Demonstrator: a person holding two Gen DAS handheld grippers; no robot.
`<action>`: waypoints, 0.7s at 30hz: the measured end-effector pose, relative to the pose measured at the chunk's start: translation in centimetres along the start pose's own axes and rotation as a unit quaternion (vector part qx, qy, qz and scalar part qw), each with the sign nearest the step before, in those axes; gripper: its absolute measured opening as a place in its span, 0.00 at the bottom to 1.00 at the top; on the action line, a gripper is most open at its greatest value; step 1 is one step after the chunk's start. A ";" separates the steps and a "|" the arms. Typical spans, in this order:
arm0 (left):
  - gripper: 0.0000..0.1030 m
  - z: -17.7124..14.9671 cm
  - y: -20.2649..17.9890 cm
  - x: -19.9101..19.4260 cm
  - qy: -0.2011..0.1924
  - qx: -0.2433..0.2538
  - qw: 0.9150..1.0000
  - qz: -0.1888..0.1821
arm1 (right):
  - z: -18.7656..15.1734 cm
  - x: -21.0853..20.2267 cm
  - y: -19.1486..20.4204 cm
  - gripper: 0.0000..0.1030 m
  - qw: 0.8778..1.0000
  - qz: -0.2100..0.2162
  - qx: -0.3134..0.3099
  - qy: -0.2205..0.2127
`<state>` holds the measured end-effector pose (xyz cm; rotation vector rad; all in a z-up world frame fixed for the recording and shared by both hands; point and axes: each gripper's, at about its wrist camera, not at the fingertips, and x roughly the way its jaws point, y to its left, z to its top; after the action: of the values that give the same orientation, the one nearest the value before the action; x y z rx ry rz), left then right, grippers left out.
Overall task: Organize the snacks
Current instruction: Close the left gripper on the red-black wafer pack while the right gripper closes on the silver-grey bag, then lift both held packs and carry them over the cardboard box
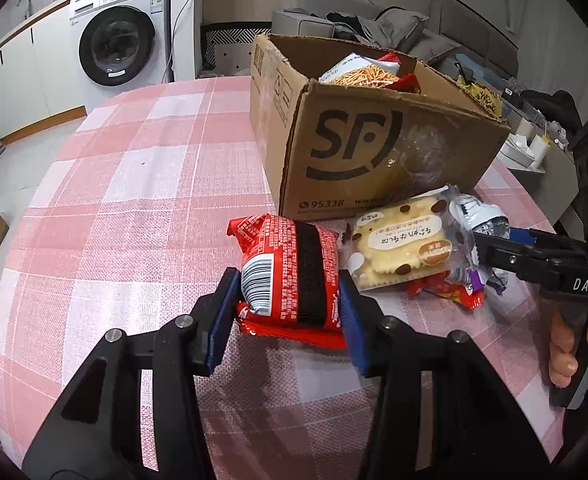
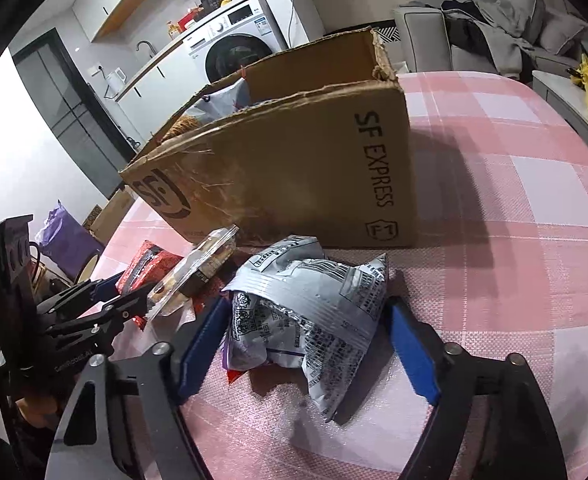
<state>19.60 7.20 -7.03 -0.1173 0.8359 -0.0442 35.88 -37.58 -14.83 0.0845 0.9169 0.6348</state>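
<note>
My left gripper (image 1: 290, 284) is shut on a red snack packet (image 1: 290, 268) with a black band and a barcode, just above the table. To its right lies a clear-wrapped biscuit pack (image 1: 406, 244) on a small red wrapper (image 1: 450, 294). My right gripper (image 2: 306, 320) is open, its blue pads on either side of a crumpled silver snack bag (image 2: 310, 308) that lies on the table. It also shows in the left wrist view (image 1: 490, 248). The open SF cardboard box (image 1: 374, 148) stands behind and holds several snacks (image 1: 366, 74).
The round table has a pink plaid cloth (image 1: 134, 200). A washing machine (image 1: 118, 44) and counter stand behind on the left, a sofa with clothes (image 1: 374, 24) behind the box. The left gripper shows at the left of the right wrist view (image 2: 126, 300).
</note>
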 end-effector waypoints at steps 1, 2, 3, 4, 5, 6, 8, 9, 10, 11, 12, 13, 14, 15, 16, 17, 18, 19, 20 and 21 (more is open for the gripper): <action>0.44 -0.1 0.0 0.0 0.000 0.000 1.000 0.000 | -0.1 -0.1 0.0 0.74 1.000 0.003 0.001 0.000; 0.44 -0.1 0.0 -0.1 -0.001 0.000 1.000 0.000 | -0.1 -0.1 -0.1 0.73 1.000 0.006 0.003 0.000; 0.44 0.0 0.0 -0.2 -0.003 0.001 1.000 -0.001 | -0.2 -0.1 -0.3 0.72 1.000 0.008 0.005 -0.001; 0.44 -0.1 -0.1 -0.4 -0.004 0.001 1.000 -0.002 | -0.3 -0.2 -0.4 0.70 1.000 0.011 0.007 -0.002; 0.44 -0.1 -0.1 -0.6 -0.005 0.000 1.000 -0.002 | -0.3 -0.2 -0.5 0.68 1.000 0.013 0.009 -0.003; 0.44 -0.1 -0.1 -0.7 -0.006 -0.001 1.000 -0.002 | -0.3 -0.3 -0.5 0.68 1.000 0.014 0.009 -0.003; 0.44 -0.2 -0.1 -0.9 -0.008 -0.003 1.000 -0.004 | -0.4 -0.5 -0.4 0.62 1.000 0.011 0.006 -0.007; 0.44 -0.2 -0.1 -1.1 -0.009 -0.003 1.000 -0.005 | -0.5 -0.6 -0.4 0.61 1.000 0.012 0.004 -0.007; 0.44 -0.3 -0.1 -1.2 -0.010 -0.003 1.000 -0.004 | -0.5 -0.7 -0.4 0.59 1.000 0.013 0.003 -0.008; 0.44 -0.3 -0.1 -1.3 -0.010 -0.003 1.000 -0.003 | -0.6 -0.7 -0.5 0.58 1.000 0.015 0.005 -0.009; 0.44 -0.3 -0.2 -1.4 -0.011 -0.004 1.000 -0.003 | -0.6 -0.8 -0.5 0.58 1.000 0.017 0.006 -0.009; 0.44 -0.3 -0.2 -1.6 -0.012 -0.005 1.000 -0.004 | -0.7 -0.9 -0.6 0.57 1.000 0.016 0.005 -0.010; 0.44 -0.3 -0.2 -1.7 -0.012 -0.005 1.000 -0.004 | -0.8 -1.1 -0.5 0.56 1.000 0.016 0.003 -0.012; 0.44 -0.3 -0.2 -1.7 -0.013 -0.006 1.000 -0.003 | -0.8 -1.3 -0.4 0.56 1.000 0.017 0.001 -0.014; 0.44 -0.3 -0.2 -1.9 -0.015 -0.006 1.000 -0.004 | -0.9 -1.5 -0.5 0.56 1.000 0.018 0.001 -0.015; 0.44 -0.2 -0.2 -2.0 -0.016 -0.007 1.000 -0.004 | -0.9 -1.8 -0.5 0.56 1.000 0.019 0.001 -0.020; 0.44 -0.2 -0.2 -2.1 -0.017 -0.008 1.000 -0.005 | -0.9 -2.0 -0.5 0.56 1.000 0.020 0.001 -0.021; 0.44 -0.1 -0.1 -2.1 -0.019 -0.008 1.000 -0.005 | -0.9 -2.3 -0.5 0.56 1.000 0.021 0.001 -0.023; 0.44 -0.1 -0.2 -2.3 -0.020 -0.008 1.000 -0.006 | -0.9 -2.7 -0.5 0.56 0.999 0.022 0.002 -0.026; 0.44 -0.1 -0.3 -2.5 -0.022 -0.007 1.000 -0.006 | -0.9 -2.9 -0.4 0.56 0.999 0.023 0.001 -0.028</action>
<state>17.89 7.15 -5.20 -0.1369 0.7912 -0.0467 34.12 -39.63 -13.42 0.1238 0.8642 0.6705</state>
